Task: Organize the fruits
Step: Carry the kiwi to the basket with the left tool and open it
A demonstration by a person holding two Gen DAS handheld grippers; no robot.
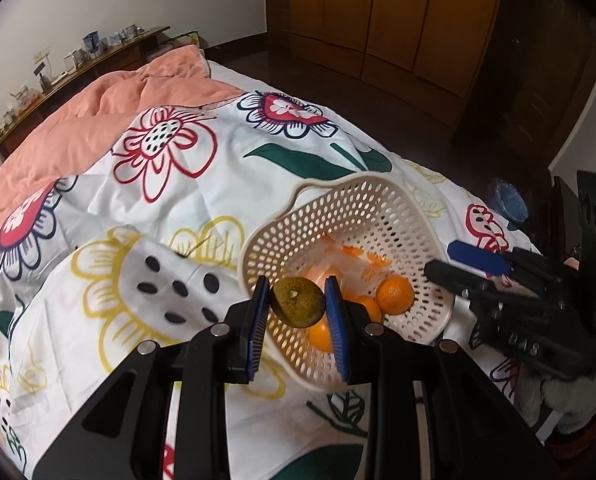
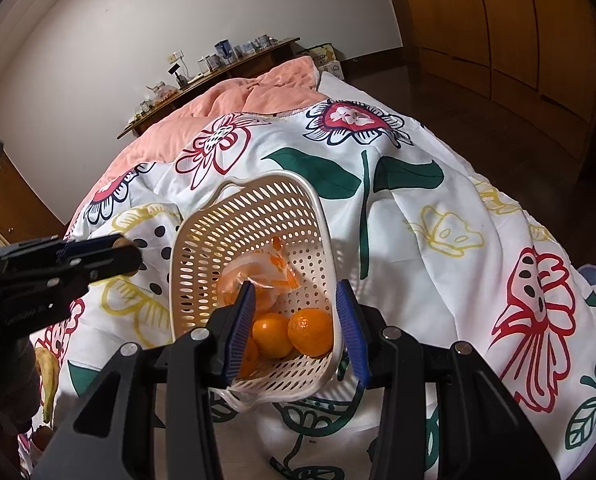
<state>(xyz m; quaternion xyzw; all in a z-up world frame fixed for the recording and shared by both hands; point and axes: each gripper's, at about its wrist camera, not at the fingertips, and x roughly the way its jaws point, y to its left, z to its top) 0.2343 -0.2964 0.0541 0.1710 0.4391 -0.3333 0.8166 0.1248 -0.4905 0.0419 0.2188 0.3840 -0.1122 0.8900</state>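
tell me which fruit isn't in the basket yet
The dull green fruit, clamped in the left hand-held gripper; the bright orange ones already lie inside the basket.

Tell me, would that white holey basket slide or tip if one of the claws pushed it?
Probably both. The basket looks like thin, light plastic and lies on a soft, rumpled quilt, so a push could tilt it. The oranges bunched at its near end might steady that end somewhat.

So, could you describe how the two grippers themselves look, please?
Both the left gripper and the right gripper look alike: matte black angular frames, silver round bolt heads, and two flat fingers faced with blue ribbed pads. Embossed letters mark the right gripper's body. No cables or sleeves show.
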